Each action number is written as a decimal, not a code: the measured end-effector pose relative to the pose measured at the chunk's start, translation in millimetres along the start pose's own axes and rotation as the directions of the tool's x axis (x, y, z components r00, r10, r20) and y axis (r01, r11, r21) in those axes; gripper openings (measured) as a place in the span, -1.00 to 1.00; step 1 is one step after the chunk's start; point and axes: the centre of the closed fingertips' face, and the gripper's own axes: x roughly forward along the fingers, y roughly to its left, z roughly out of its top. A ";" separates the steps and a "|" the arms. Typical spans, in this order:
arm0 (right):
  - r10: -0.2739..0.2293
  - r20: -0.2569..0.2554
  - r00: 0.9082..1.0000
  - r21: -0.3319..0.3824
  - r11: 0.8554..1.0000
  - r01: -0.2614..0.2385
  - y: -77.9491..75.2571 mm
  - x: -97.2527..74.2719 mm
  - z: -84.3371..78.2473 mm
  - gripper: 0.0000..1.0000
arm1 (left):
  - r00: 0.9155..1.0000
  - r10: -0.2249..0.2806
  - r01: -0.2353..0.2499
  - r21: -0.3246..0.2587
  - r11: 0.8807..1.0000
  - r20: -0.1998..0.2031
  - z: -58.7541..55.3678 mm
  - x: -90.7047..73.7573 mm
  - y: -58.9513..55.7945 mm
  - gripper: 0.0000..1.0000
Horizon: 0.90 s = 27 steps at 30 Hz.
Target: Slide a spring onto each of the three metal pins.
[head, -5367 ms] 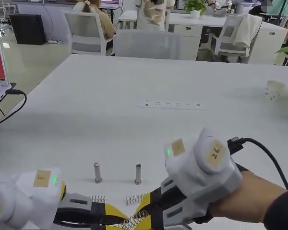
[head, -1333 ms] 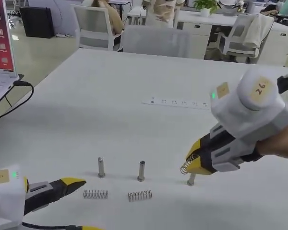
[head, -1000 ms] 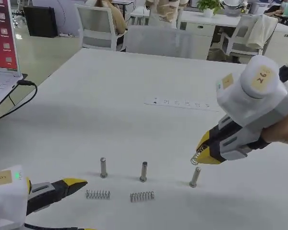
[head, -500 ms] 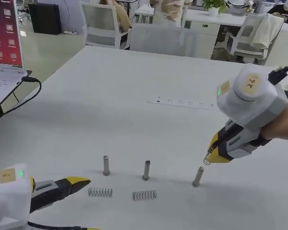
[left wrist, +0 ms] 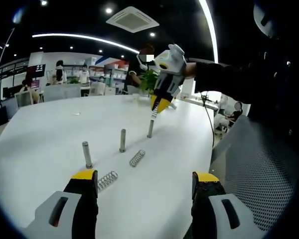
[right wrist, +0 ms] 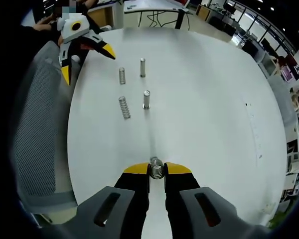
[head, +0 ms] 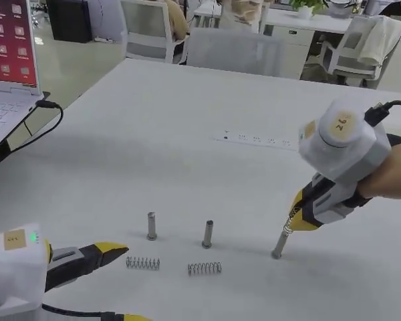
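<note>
Three metal pins stand upright in a row on the white table: the left pin [head: 152, 226], the middle pin [head: 208, 235] and the right pin [head: 279, 244]. My right gripper [head: 298, 221] is shut on a spring [head: 291, 220] that hangs tilted, its lower end at the top of the right pin. In the right gripper view the spring [right wrist: 157, 170] sits between the shut jaws. Two more springs [head: 142, 263] [head: 204, 268] lie flat just in front of the pins. My left gripper [left wrist: 144, 175] is open and holds nothing, low at the front left, short of the left pin [left wrist: 86, 154].
A laptop [head: 7, 60] with a black cable [head: 27, 134] stands at the table's left edge. A flush power strip [head: 257, 139] lies in the middle of the table. Office chairs [head: 234, 50] stand at the far side.
My right gripper has carried the spring to the right and down, from above the table to the top of the right pin. My left gripper has stayed open at the front left.
</note>
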 end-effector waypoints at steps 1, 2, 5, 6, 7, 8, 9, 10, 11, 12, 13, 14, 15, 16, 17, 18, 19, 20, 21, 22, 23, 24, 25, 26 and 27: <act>0.002 -0.001 1.000 0.002 1.000 -0.002 0.0 0.8 -0.5 -0.83 | 1.000 -0.001 0.001 0.001 1.000 -0.001 0.0 0.0 -0.2 0.47; 0.001 -0.002 1.000 0.001 1.000 -0.001 0.0 1.1 -0.7 -0.83 | 1.000 -0.001 0.001 0.001 1.000 -0.002 0.0 0.1 -0.4 0.47; 0.009 0.002 1.000 0.006 1.000 -0.009 0.3 2.8 -0.7 -0.83 | 1.000 -0.002 0.002 0.000 1.000 -0.003 -0.3 0.5 -0.9 0.47; 0.009 0.002 1.000 0.006 1.000 -0.009 0.2 3.1 -0.7 -0.83 | 1.000 -0.002 0.002 0.000 1.000 -0.004 -0.3 0.6 -0.9 0.47; 0.011 0.000 1.000 0.006 1.000 -0.011 0.5 3.7 -0.8 -0.83 | 1.000 -0.002 0.002 -0.002 1.000 -0.002 -0.1 0.7 -1.1 0.46; 0.012 0.000 1.000 0.006 1.000 -0.012 0.6 4.0 -0.7 -0.83 | 1.000 -0.002 0.002 -0.002 1.000 -0.003 -0.1 0.6 -1.0 0.46; 0.012 0.000 1.000 0.005 1.000 -0.012 0.3 4.8 -0.6 -0.83 | 1.000 -0.002 0.002 -0.002 1.000 -0.004 -0.3 0.6 -0.9 0.45; 0.013 -0.001 1.000 0.005 1.000 -0.013 0.1 5.4 -0.8 -0.83 | 1.000 -0.001 0.001 -0.002 1.000 -0.004 -0.3 0.5 -0.8 0.45; 0.014 -0.005 1.000 0.004 1.000 -0.014 0.2 6.2 -1.4 -0.83 | 1.000 0.000 0.000 -0.003 1.000 -0.004 -0.2 0.4 -0.8 0.45; 0.014 -0.006 1.000 0.004 1.000 -0.014 0.0 6.8 -1.8 -0.83 | 1.000 0.000 0.000 -0.003 1.000 -0.004 -0.3 0.3 -0.8 0.45; 0.014 -0.010 1.000 0.006 1.000 -0.014 -0.8 7.8 -2.9 -0.83 | 1.000 0.000 0.000 -0.002 1.000 -0.004 -0.3 0.2 -0.7 0.45; 0.013 -0.012 1.000 0.008 1.000 -0.013 -1.2 8.3 -3.7 -0.83 | 1.000 0.000 0.000 -0.002 1.000 -0.005 -0.6 0.0 -0.6 0.45; 0.015 -0.014 1.000 0.010 1.000 -0.015 -1.2 8.8 -4.3 -0.83 | 1.000 0.000 0.000 -0.003 1.000 -0.005 -0.7 -0.2 -0.5 0.45; 0.016 -0.011 1.000 0.012 1.000 -0.016 -1.1 9.5 -4.3 -0.83 | 1.000 0.001 -0.001 -0.002 1.000 -0.005 -0.7 -0.4 -0.2 0.45; 0.018 -0.011 1.000 0.014 1.000 -0.017 -1.1 10.1 -4.5 -0.83 | 1.000 0.001 -0.001 -0.002 1.000 -0.005 -0.7 -0.5 -0.2 0.45; 0.020 -0.011 1.000 0.014 1.000 -0.019 -0.9 10.9 -4.7 -0.83 | 1.000 0.001 -0.001 -0.003 1.000 -0.005 -0.7 -0.5 -0.2 0.44; 0.022 -0.011 1.000 0.015 1.000 -0.022 -0.8 12.3 -5.0 -0.83 | 1.000 0.000 0.000 -0.003 1.000 -0.006 -0.9 -0.5 -0.1 0.44; 0.024 -0.011 1.000 0.018 1.000 -0.024 -1.2 13.8 -5.5 -0.83 | 1.000 0.000 0.000 -0.003 1.000 -0.007 -1.0 -0.4 -0.2 0.44; 0.024 -0.012 1.000 0.019 1.000 -0.024 -1.4 14.6 -5.8 -0.83 | 1.000 -0.001 0.001 -0.002 1.000 -0.007 -0.9 -0.3 -0.4 0.43; 0.026 -0.011 1.000 0.022 0.999 -0.026 -1.5 15.5 -5.9 -0.83 | 1.000 -0.001 0.001 -0.002 1.000 -0.007 -0.7 -0.2 -0.5 0.44; 0.027 -0.011 1.000 0.024 0.999 -0.027 -2.1 16.5 -6.1 -0.83 | 1.000 -0.001 0.001 -0.003 1.000 -0.006 -0.5 -0.1 -0.4 0.44; 0.029 -0.011 1.000 0.026 0.999 -0.029 -3.0 18.3 -6.3 -0.83 | 1.000 -0.001 0.001 -0.004 1.000 -0.006 -0.6 -0.1 -0.5 0.43; 0.030 -0.013 0.999 0.025 0.999 -0.029 -3.1 19.5 -6.6 -0.83 | 1.000 -0.001 0.001 -0.004 1.000 -0.006 -0.7 0.0 -0.5 0.43; 0.031 -0.014 0.999 0.025 0.999 -0.030 -3.2 20.7 -6.8 -0.83 | 1.000 0.000 0.000 -0.003 1.000 -0.007 -0.8 0.0 -0.3 0.43; 0.033 -0.017 0.999 0.026 0.999 -0.033 -2.9 22.5 -7.3 -0.83 | 1.000 0.000 0.000 -0.004 1.000 -0.007 -1.0 0.0 -0.2 0.43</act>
